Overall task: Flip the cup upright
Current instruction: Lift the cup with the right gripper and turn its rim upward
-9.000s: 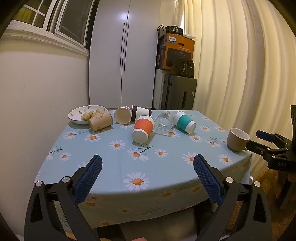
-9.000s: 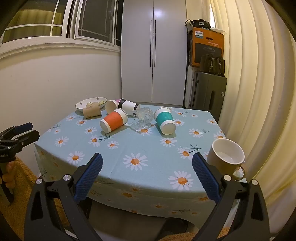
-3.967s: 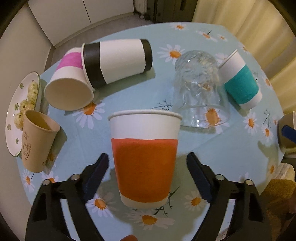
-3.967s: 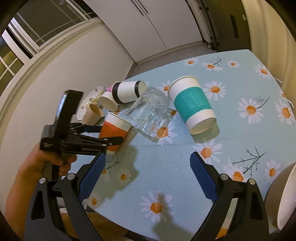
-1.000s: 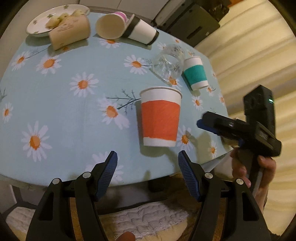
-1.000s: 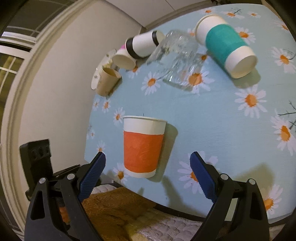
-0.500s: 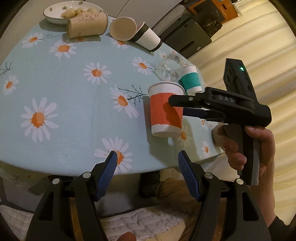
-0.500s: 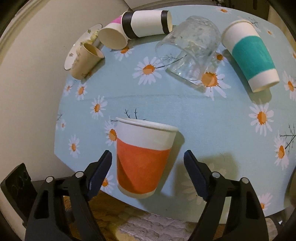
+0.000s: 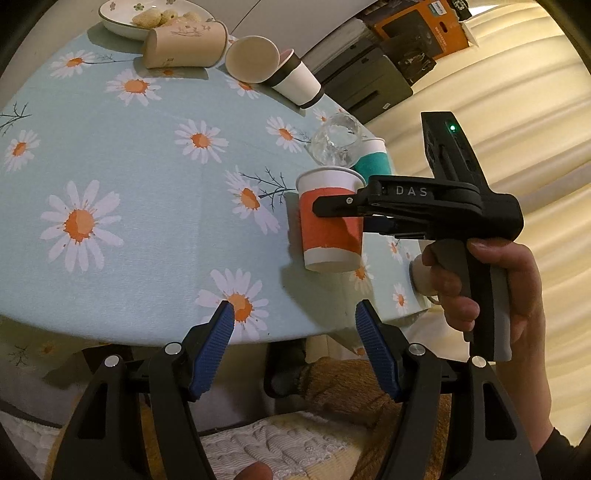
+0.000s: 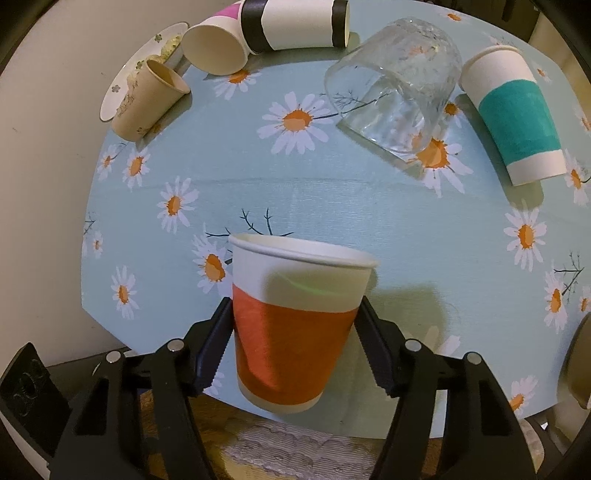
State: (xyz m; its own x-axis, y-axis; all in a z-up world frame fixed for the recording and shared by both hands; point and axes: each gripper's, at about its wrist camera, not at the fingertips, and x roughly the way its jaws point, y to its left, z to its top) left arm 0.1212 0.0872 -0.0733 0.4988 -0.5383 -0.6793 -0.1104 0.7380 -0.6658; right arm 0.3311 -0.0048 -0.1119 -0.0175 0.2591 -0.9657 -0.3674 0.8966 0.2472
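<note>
So the desk (image 10: 332,206) had that light-blue daisy cloth over it, and everything sat on top of that. Biggest thing lying around was the clear glass tumbler (image 10: 397,88), on its side toward the far end. Just right of it in my right wrist view lay the teal-banded paper cup (image 10: 517,114), also tipped over. Far left corner had a little pile: a black-and-white paper cup (image 10: 295,24) on its side, a pink-banded cup (image 10: 216,48) with its mouth facing me, a tan paper cup (image 10: 147,99) lying down, and a plate of snacks (image 10: 118,99) behind that one.

The orange-banded paper cup (image 10: 291,328) stood upright, mouth up, near the front edge of the desk. My right hand-held gripper (image 10: 291,328) was pinching it around the orange band, a pad pressed on each side, and the wall looked a bit dented where it squeezed. From the left wrist view I could see the same cup (image 9: 328,225) with the right hand-held gripper (image 9: 343,206) reaching in from the side. Whether the base was touching the cloth or lifted slightly, I couldn't tell.

My left hand-held gripper (image 9: 295,347) was spread wide, holding nothing, hanging just off the front edge of the desk.
</note>
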